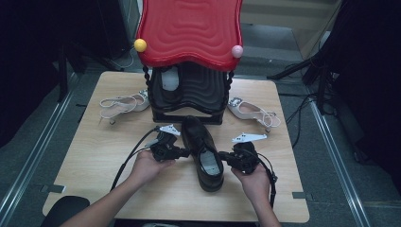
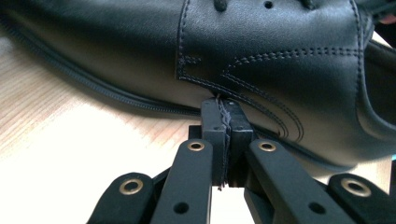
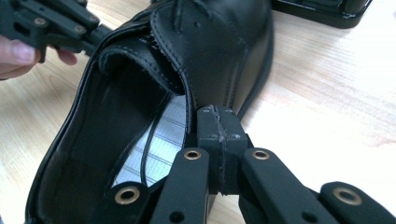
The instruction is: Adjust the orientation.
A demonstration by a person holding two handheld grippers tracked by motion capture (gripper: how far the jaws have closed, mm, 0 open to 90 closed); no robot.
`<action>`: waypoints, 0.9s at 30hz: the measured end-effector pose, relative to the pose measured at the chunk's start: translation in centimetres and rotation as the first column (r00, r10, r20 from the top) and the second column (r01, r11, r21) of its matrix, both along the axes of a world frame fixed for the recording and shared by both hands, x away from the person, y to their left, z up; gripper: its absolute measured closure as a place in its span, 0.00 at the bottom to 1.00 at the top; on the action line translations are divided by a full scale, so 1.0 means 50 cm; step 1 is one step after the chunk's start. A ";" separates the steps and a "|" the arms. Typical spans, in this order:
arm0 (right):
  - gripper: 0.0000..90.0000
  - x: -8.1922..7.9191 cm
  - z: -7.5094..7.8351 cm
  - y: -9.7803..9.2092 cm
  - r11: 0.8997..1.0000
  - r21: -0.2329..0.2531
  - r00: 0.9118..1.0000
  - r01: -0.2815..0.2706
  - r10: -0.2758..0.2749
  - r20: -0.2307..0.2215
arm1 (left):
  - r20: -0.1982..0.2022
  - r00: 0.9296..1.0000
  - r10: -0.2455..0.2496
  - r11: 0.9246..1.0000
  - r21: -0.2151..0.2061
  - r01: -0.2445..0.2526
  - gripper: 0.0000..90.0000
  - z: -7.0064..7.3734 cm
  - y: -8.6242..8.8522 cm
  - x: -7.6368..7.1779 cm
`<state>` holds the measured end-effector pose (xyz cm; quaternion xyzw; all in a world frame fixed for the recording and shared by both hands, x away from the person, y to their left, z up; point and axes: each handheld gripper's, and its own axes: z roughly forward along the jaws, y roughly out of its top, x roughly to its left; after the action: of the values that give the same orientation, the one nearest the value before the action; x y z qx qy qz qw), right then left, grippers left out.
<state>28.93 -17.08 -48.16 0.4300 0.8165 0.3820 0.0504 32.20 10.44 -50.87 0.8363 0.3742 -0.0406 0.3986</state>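
A black leather lace-up shoe (image 1: 204,152) lies mid-table, toe toward the rack. My left gripper (image 1: 187,152) meets its left side and my right gripper (image 1: 221,155) its right side. In the left gripper view, my left gripper (image 2: 225,105) is shut on a thin dark shoelace (image 2: 224,140) against the shoe's stitched side (image 2: 261,51). In the right gripper view, my right gripper (image 3: 217,112) is shut beside the shoe's opening (image 3: 107,140), with what looks like a thin lace strand between the jaws. Another lace end (image 3: 148,144) lies on the insole.
A black shoe rack (image 1: 189,94) under a red wavy top (image 1: 189,28) stands at the back centre. White heeled sandals lie at its left (image 1: 124,104) and right (image 1: 253,112). The left gripper (image 3: 51,23) and a hand appear beyond the shoe in the right gripper view.
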 end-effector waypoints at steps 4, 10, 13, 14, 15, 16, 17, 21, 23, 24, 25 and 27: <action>1.00 -0.010 0.001 0.001 1.000 -0.003 1.000 0.013 -0.013 -0.001 | 0.004 1.000 -0.006 1.000 0.008 0.006 1.00 0.001 -0.004 0.004; 1.00 -0.014 0.000 -0.002 1.000 -0.005 1.000 0.008 -0.008 0.009 | -0.001 1.000 0.002 1.000 -0.002 -0.002 1.00 0.000 -0.010 0.011; 1.00 -0.011 -0.002 -0.005 1.000 0.005 1.000 0.011 -0.011 0.003 | -0.011 1.000 0.005 1.000 -0.015 -0.006 1.00 -0.002 -0.009 0.017; 1.00 -0.010 -0.001 -0.005 1.000 0.006 1.000 0.013 -0.013 -0.002 | -0.009 1.000 0.001 1.000 -0.007 -0.002 0.99 -0.001 -0.007 0.017; 1.00 -0.009 -0.001 -0.006 1.000 0.009 1.000 0.014 -0.014 -0.007 | -0.011 1.000 -0.005 1.000 -0.006 0.004 0.99 0.000 -0.005 0.018; 1.00 -0.009 0.000 -0.008 1.000 0.008 1.000 0.017 -0.017 -0.009 | -0.017 1.000 -0.013 1.000 -0.007 0.013 0.98 0.002 -0.002 0.019; 1.00 -0.008 0.001 -0.010 1.000 0.011 1.000 0.017 -0.017 -0.010 | -0.024 0.999 -0.028 1.000 -0.012 0.027 0.97 0.008 0.002 0.019; 0.97 -0.010 0.014 -0.015 1.000 0.028 1.000 0.014 -0.013 -0.020 | -0.018 0.998 -0.061 0.998 -0.022 0.061 0.94 0.037 0.014 0.013; 0.95 -0.014 0.025 -0.014 0.999 0.030 1.000 0.017 -0.017 -0.014 | -0.006 0.997 -0.074 0.997 -0.017 0.074 0.87 0.055 0.020 0.010; 0.91 -0.015 0.030 -0.014 0.999 0.034 1.000 0.019 -0.019 -0.017 | -0.006 0.997 -0.074 0.997 -0.017 0.074 0.83 0.055 0.020 0.010; 0.85 -0.015 0.038 -0.016 0.998 0.063 0.999 0.022 -0.020 -0.027 | -0.011 0.997 -0.081 0.996 -0.024 0.081 0.78 0.071 0.028 0.010; 0.82 -0.015 0.046 -0.018 0.994 0.108 0.999 0.018 -0.013 -0.041 | -0.019 0.996 -0.082 0.996 -0.035 0.081 0.71 0.086 0.037 0.011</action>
<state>28.19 -17.98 -45.86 0.4462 0.7921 0.4164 0.0134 32.75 12.30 -46.56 0.8434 0.3431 -0.0720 0.4071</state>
